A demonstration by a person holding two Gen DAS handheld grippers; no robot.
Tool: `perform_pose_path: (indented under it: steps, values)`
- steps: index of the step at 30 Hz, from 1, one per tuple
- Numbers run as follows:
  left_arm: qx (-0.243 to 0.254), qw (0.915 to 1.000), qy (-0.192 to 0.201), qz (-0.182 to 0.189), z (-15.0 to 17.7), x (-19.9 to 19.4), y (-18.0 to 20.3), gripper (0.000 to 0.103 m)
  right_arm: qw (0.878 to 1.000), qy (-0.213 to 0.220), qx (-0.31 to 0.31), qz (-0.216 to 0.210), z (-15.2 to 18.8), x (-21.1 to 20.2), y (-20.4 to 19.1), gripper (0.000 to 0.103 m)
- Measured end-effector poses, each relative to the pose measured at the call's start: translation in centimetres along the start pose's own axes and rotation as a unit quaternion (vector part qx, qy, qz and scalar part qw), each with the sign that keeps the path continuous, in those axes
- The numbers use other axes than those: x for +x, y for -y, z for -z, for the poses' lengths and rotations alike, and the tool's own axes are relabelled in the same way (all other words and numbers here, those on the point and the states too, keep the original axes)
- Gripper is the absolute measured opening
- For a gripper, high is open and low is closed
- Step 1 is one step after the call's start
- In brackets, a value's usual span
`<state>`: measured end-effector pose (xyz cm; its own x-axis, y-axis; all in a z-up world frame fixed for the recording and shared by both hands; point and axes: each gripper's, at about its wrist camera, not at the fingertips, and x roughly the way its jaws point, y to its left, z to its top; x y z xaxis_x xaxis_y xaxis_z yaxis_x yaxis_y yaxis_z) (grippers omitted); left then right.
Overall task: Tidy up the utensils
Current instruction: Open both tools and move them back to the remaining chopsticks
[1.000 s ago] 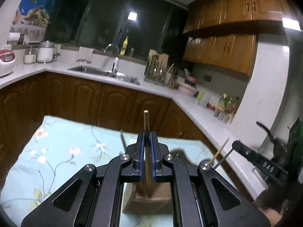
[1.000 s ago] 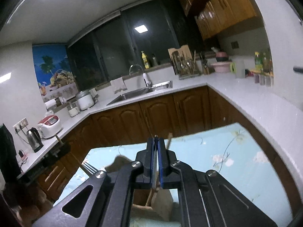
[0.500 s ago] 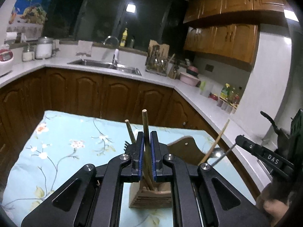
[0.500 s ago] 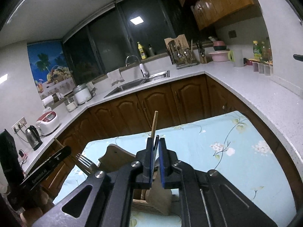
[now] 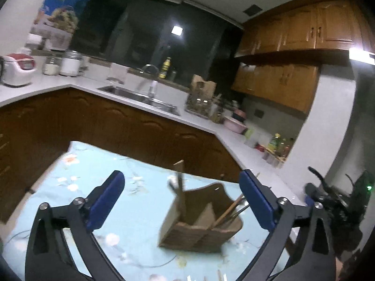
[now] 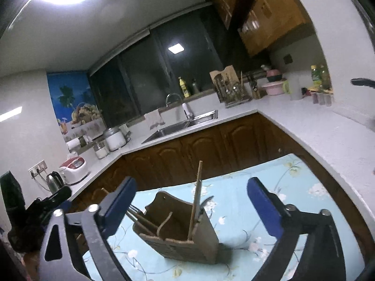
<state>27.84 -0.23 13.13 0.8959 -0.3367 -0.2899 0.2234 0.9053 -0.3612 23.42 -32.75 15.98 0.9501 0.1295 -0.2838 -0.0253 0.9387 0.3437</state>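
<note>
A wooden utensil holder (image 5: 201, 224) stands on the light blue floral tablecloth (image 5: 77, 182), with chopsticks (image 5: 179, 182) upright in one compartment and more utensils (image 5: 230, 210) leaning in another. My left gripper (image 5: 185, 206) is open and empty, its blue pads spread wide on either side of the holder, above it. In the right wrist view the same holder (image 6: 180, 231) holds a tall chopstick (image 6: 196, 196) and a fork (image 6: 134, 210). My right gripper (image 6: 192, 206) is open and empty, jaws wide around the holder. Each gripper shows at the edge of the other's view.
Dark wooden cabinets (image 5: 117, 126) and a white countertop with a sink (image 5: 140, 96) run behind the table. A rice cooker (image 5: 17, 70), jars, a dish rack (image 5: 201, 100) and bottles (image 5: 277, 145) stand on the counter. The table edge lies just behind the holder.
Both grippers have opened wide, letting go of the chopsticks, which now stand in the holder. Both have drawn back slightly from the holder.
</note>
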Motion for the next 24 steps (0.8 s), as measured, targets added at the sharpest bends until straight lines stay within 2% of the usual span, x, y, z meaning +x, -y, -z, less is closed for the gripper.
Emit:
perform_pose_path:
  steps: [3,12,16,24]
  values:
    - [0.005,0.9996,-0.018,-0.020,1.6,-1.5,-0.9,0.102,1.000,-0.009,-0.007,0.007,1.2,-1.7,0.1,0.101]
    - [0.016,0.9923,-0.107,-0.059,9.2,-4.7,-3.0,0.102,0.995,-0.087,0.010,0.043,7.8,-6.1,2.3,0.101]
    - [0.024,0.9877,-0.144,-0.056,12.6,-5.6,-2.9,0.102,0.991,-0.119,0.033,0.060,11.1,-7.4,3.8,0.101]
    - [0.032,0.9798,-0.190,-0.055,16.0,-6.0,-2.5,0.102,0.982,-0.165,0.043,0.076,14.8,-8.1,4.9,0.101]
